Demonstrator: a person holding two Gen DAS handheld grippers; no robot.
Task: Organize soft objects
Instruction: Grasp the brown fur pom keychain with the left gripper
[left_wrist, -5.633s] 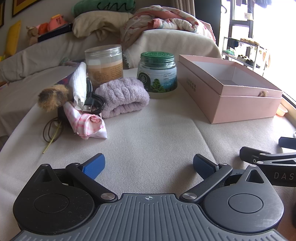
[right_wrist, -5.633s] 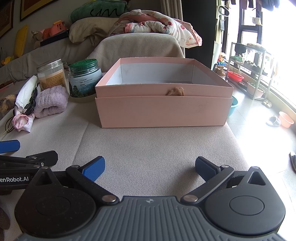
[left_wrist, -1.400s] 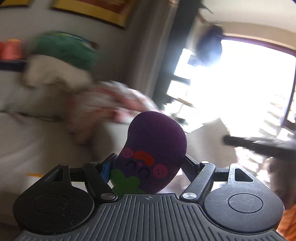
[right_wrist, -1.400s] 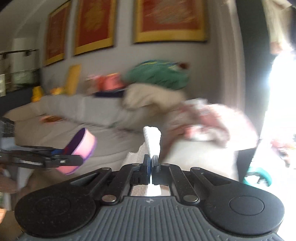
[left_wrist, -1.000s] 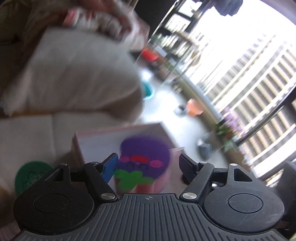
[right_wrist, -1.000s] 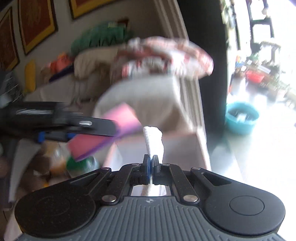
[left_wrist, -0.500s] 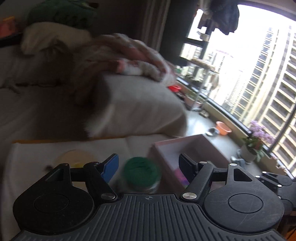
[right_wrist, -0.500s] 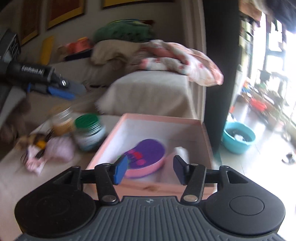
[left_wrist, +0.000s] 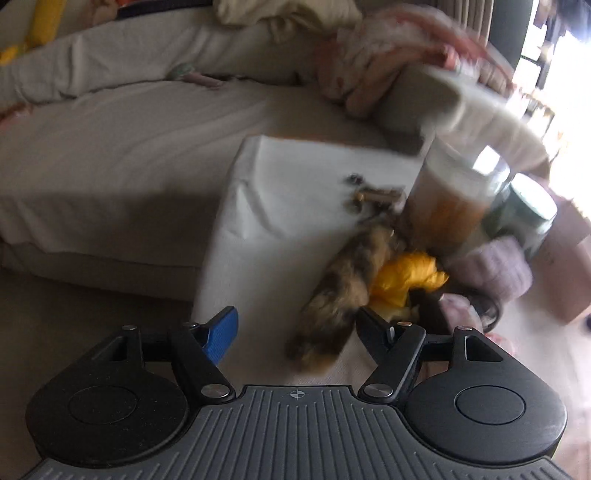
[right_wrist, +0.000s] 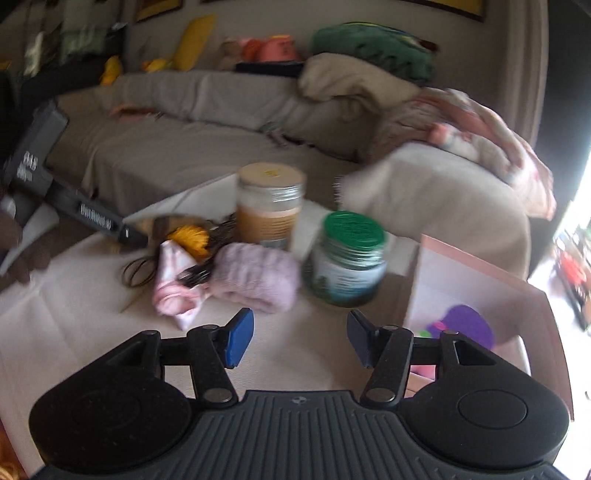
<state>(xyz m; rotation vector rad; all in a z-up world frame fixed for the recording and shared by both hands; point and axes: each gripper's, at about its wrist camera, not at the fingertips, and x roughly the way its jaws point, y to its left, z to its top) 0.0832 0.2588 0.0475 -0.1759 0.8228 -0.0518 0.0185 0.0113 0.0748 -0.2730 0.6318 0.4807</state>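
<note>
My left gripper (left_wrist: 295, 330) is open and empty, just above a brown furry tail (left_wrist: 340, 284) beside a yellow soft item (left_wrist: 406, 280) near the table's left edge. My right gripper (right_wrist: 299, 341) is open and empty, above a lilac rolled towel (right_wrist: 258, 277) and a pink patterned cloth (right_wrist: 173, 291). The pink box (right_wrist: 476, 273) at right holds a purple plush (right_wrist: 469, 325). The left gripper (right_wrist: 129, 230) also shows in the right wrist view at the brown tail.
A tall jar with a beige lid (right_wrist: 269, 206) and a green-lidded jar (right_wrist: 347, 258) stand behind the soft things. A black cable (right_wrist: 138, 271) lies by the pink cloth. A covered sofa (right_wrist: 184, 122) with pillows and blankets is behind the table.
Both grippers have swung left, away from the pink box, and now point down at the pile of soft things. The purple plush and white cloth released earlier stay in the box.
</note>
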